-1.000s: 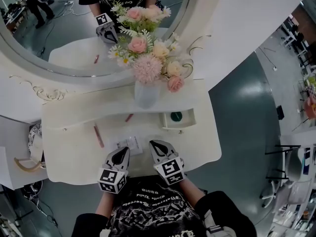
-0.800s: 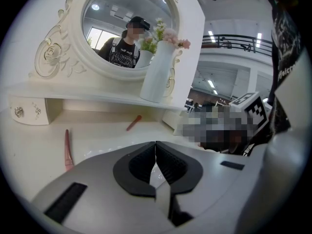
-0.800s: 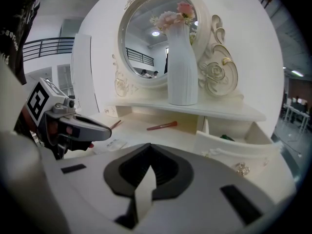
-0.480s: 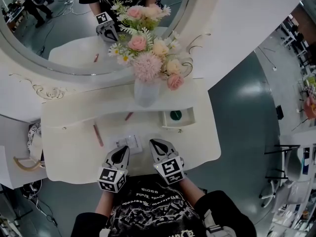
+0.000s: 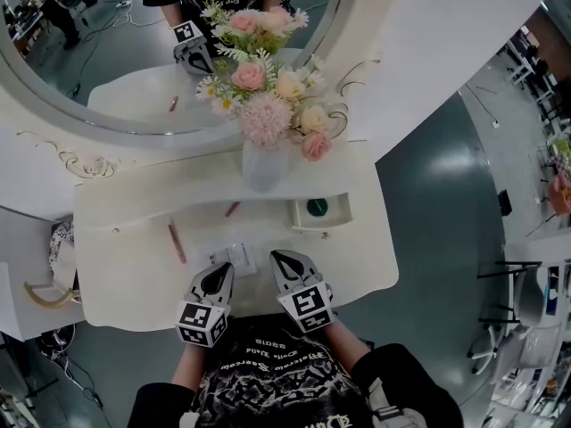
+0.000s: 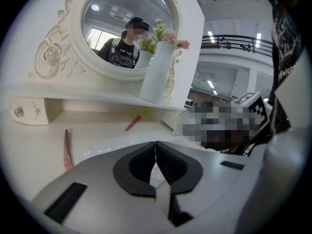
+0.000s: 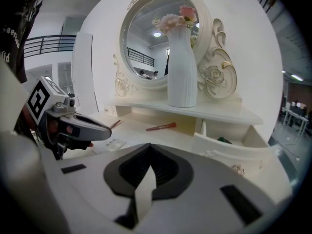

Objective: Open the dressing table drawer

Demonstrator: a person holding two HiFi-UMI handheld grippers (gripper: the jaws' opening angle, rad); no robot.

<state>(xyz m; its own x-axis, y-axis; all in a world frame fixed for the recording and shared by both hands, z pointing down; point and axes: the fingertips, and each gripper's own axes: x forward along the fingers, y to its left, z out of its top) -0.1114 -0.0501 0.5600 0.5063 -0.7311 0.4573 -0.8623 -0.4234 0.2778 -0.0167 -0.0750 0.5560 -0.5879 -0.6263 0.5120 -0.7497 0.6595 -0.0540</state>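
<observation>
From the head view, your left gripper point(image 5: 222, 272) and right gripper point(image 5: 277, 259) sit side by side over the near edge of the cream-white dressing table point(image 5: 116, 279), both pointing toward the round mirror point(image 5: 107, 61). The small cream drawer point(image 5: 323, 214) under the right end of the shelf stands pulled out, apart from both grippers, with a dark green object point(image 5: 318, 209) inside. A white ribbed vase of pink and cream flowers point(image 5: 265, 169) stands on the shelf just left of it, and a white card point(image 5: 230, 259) lies just ahead of your left gripper. In the left gripper view, your jaws are pressed together on nothing. A long pink stick point(image 6: 67, 150) lies on the tabletop to their left, and a red-tipped brush point(image 6: 132, 123) lies beneath the shelf. In the right gripper view, those jaws also meet with nothing between them, and the drawer juts out ahead to their right.
</observation>
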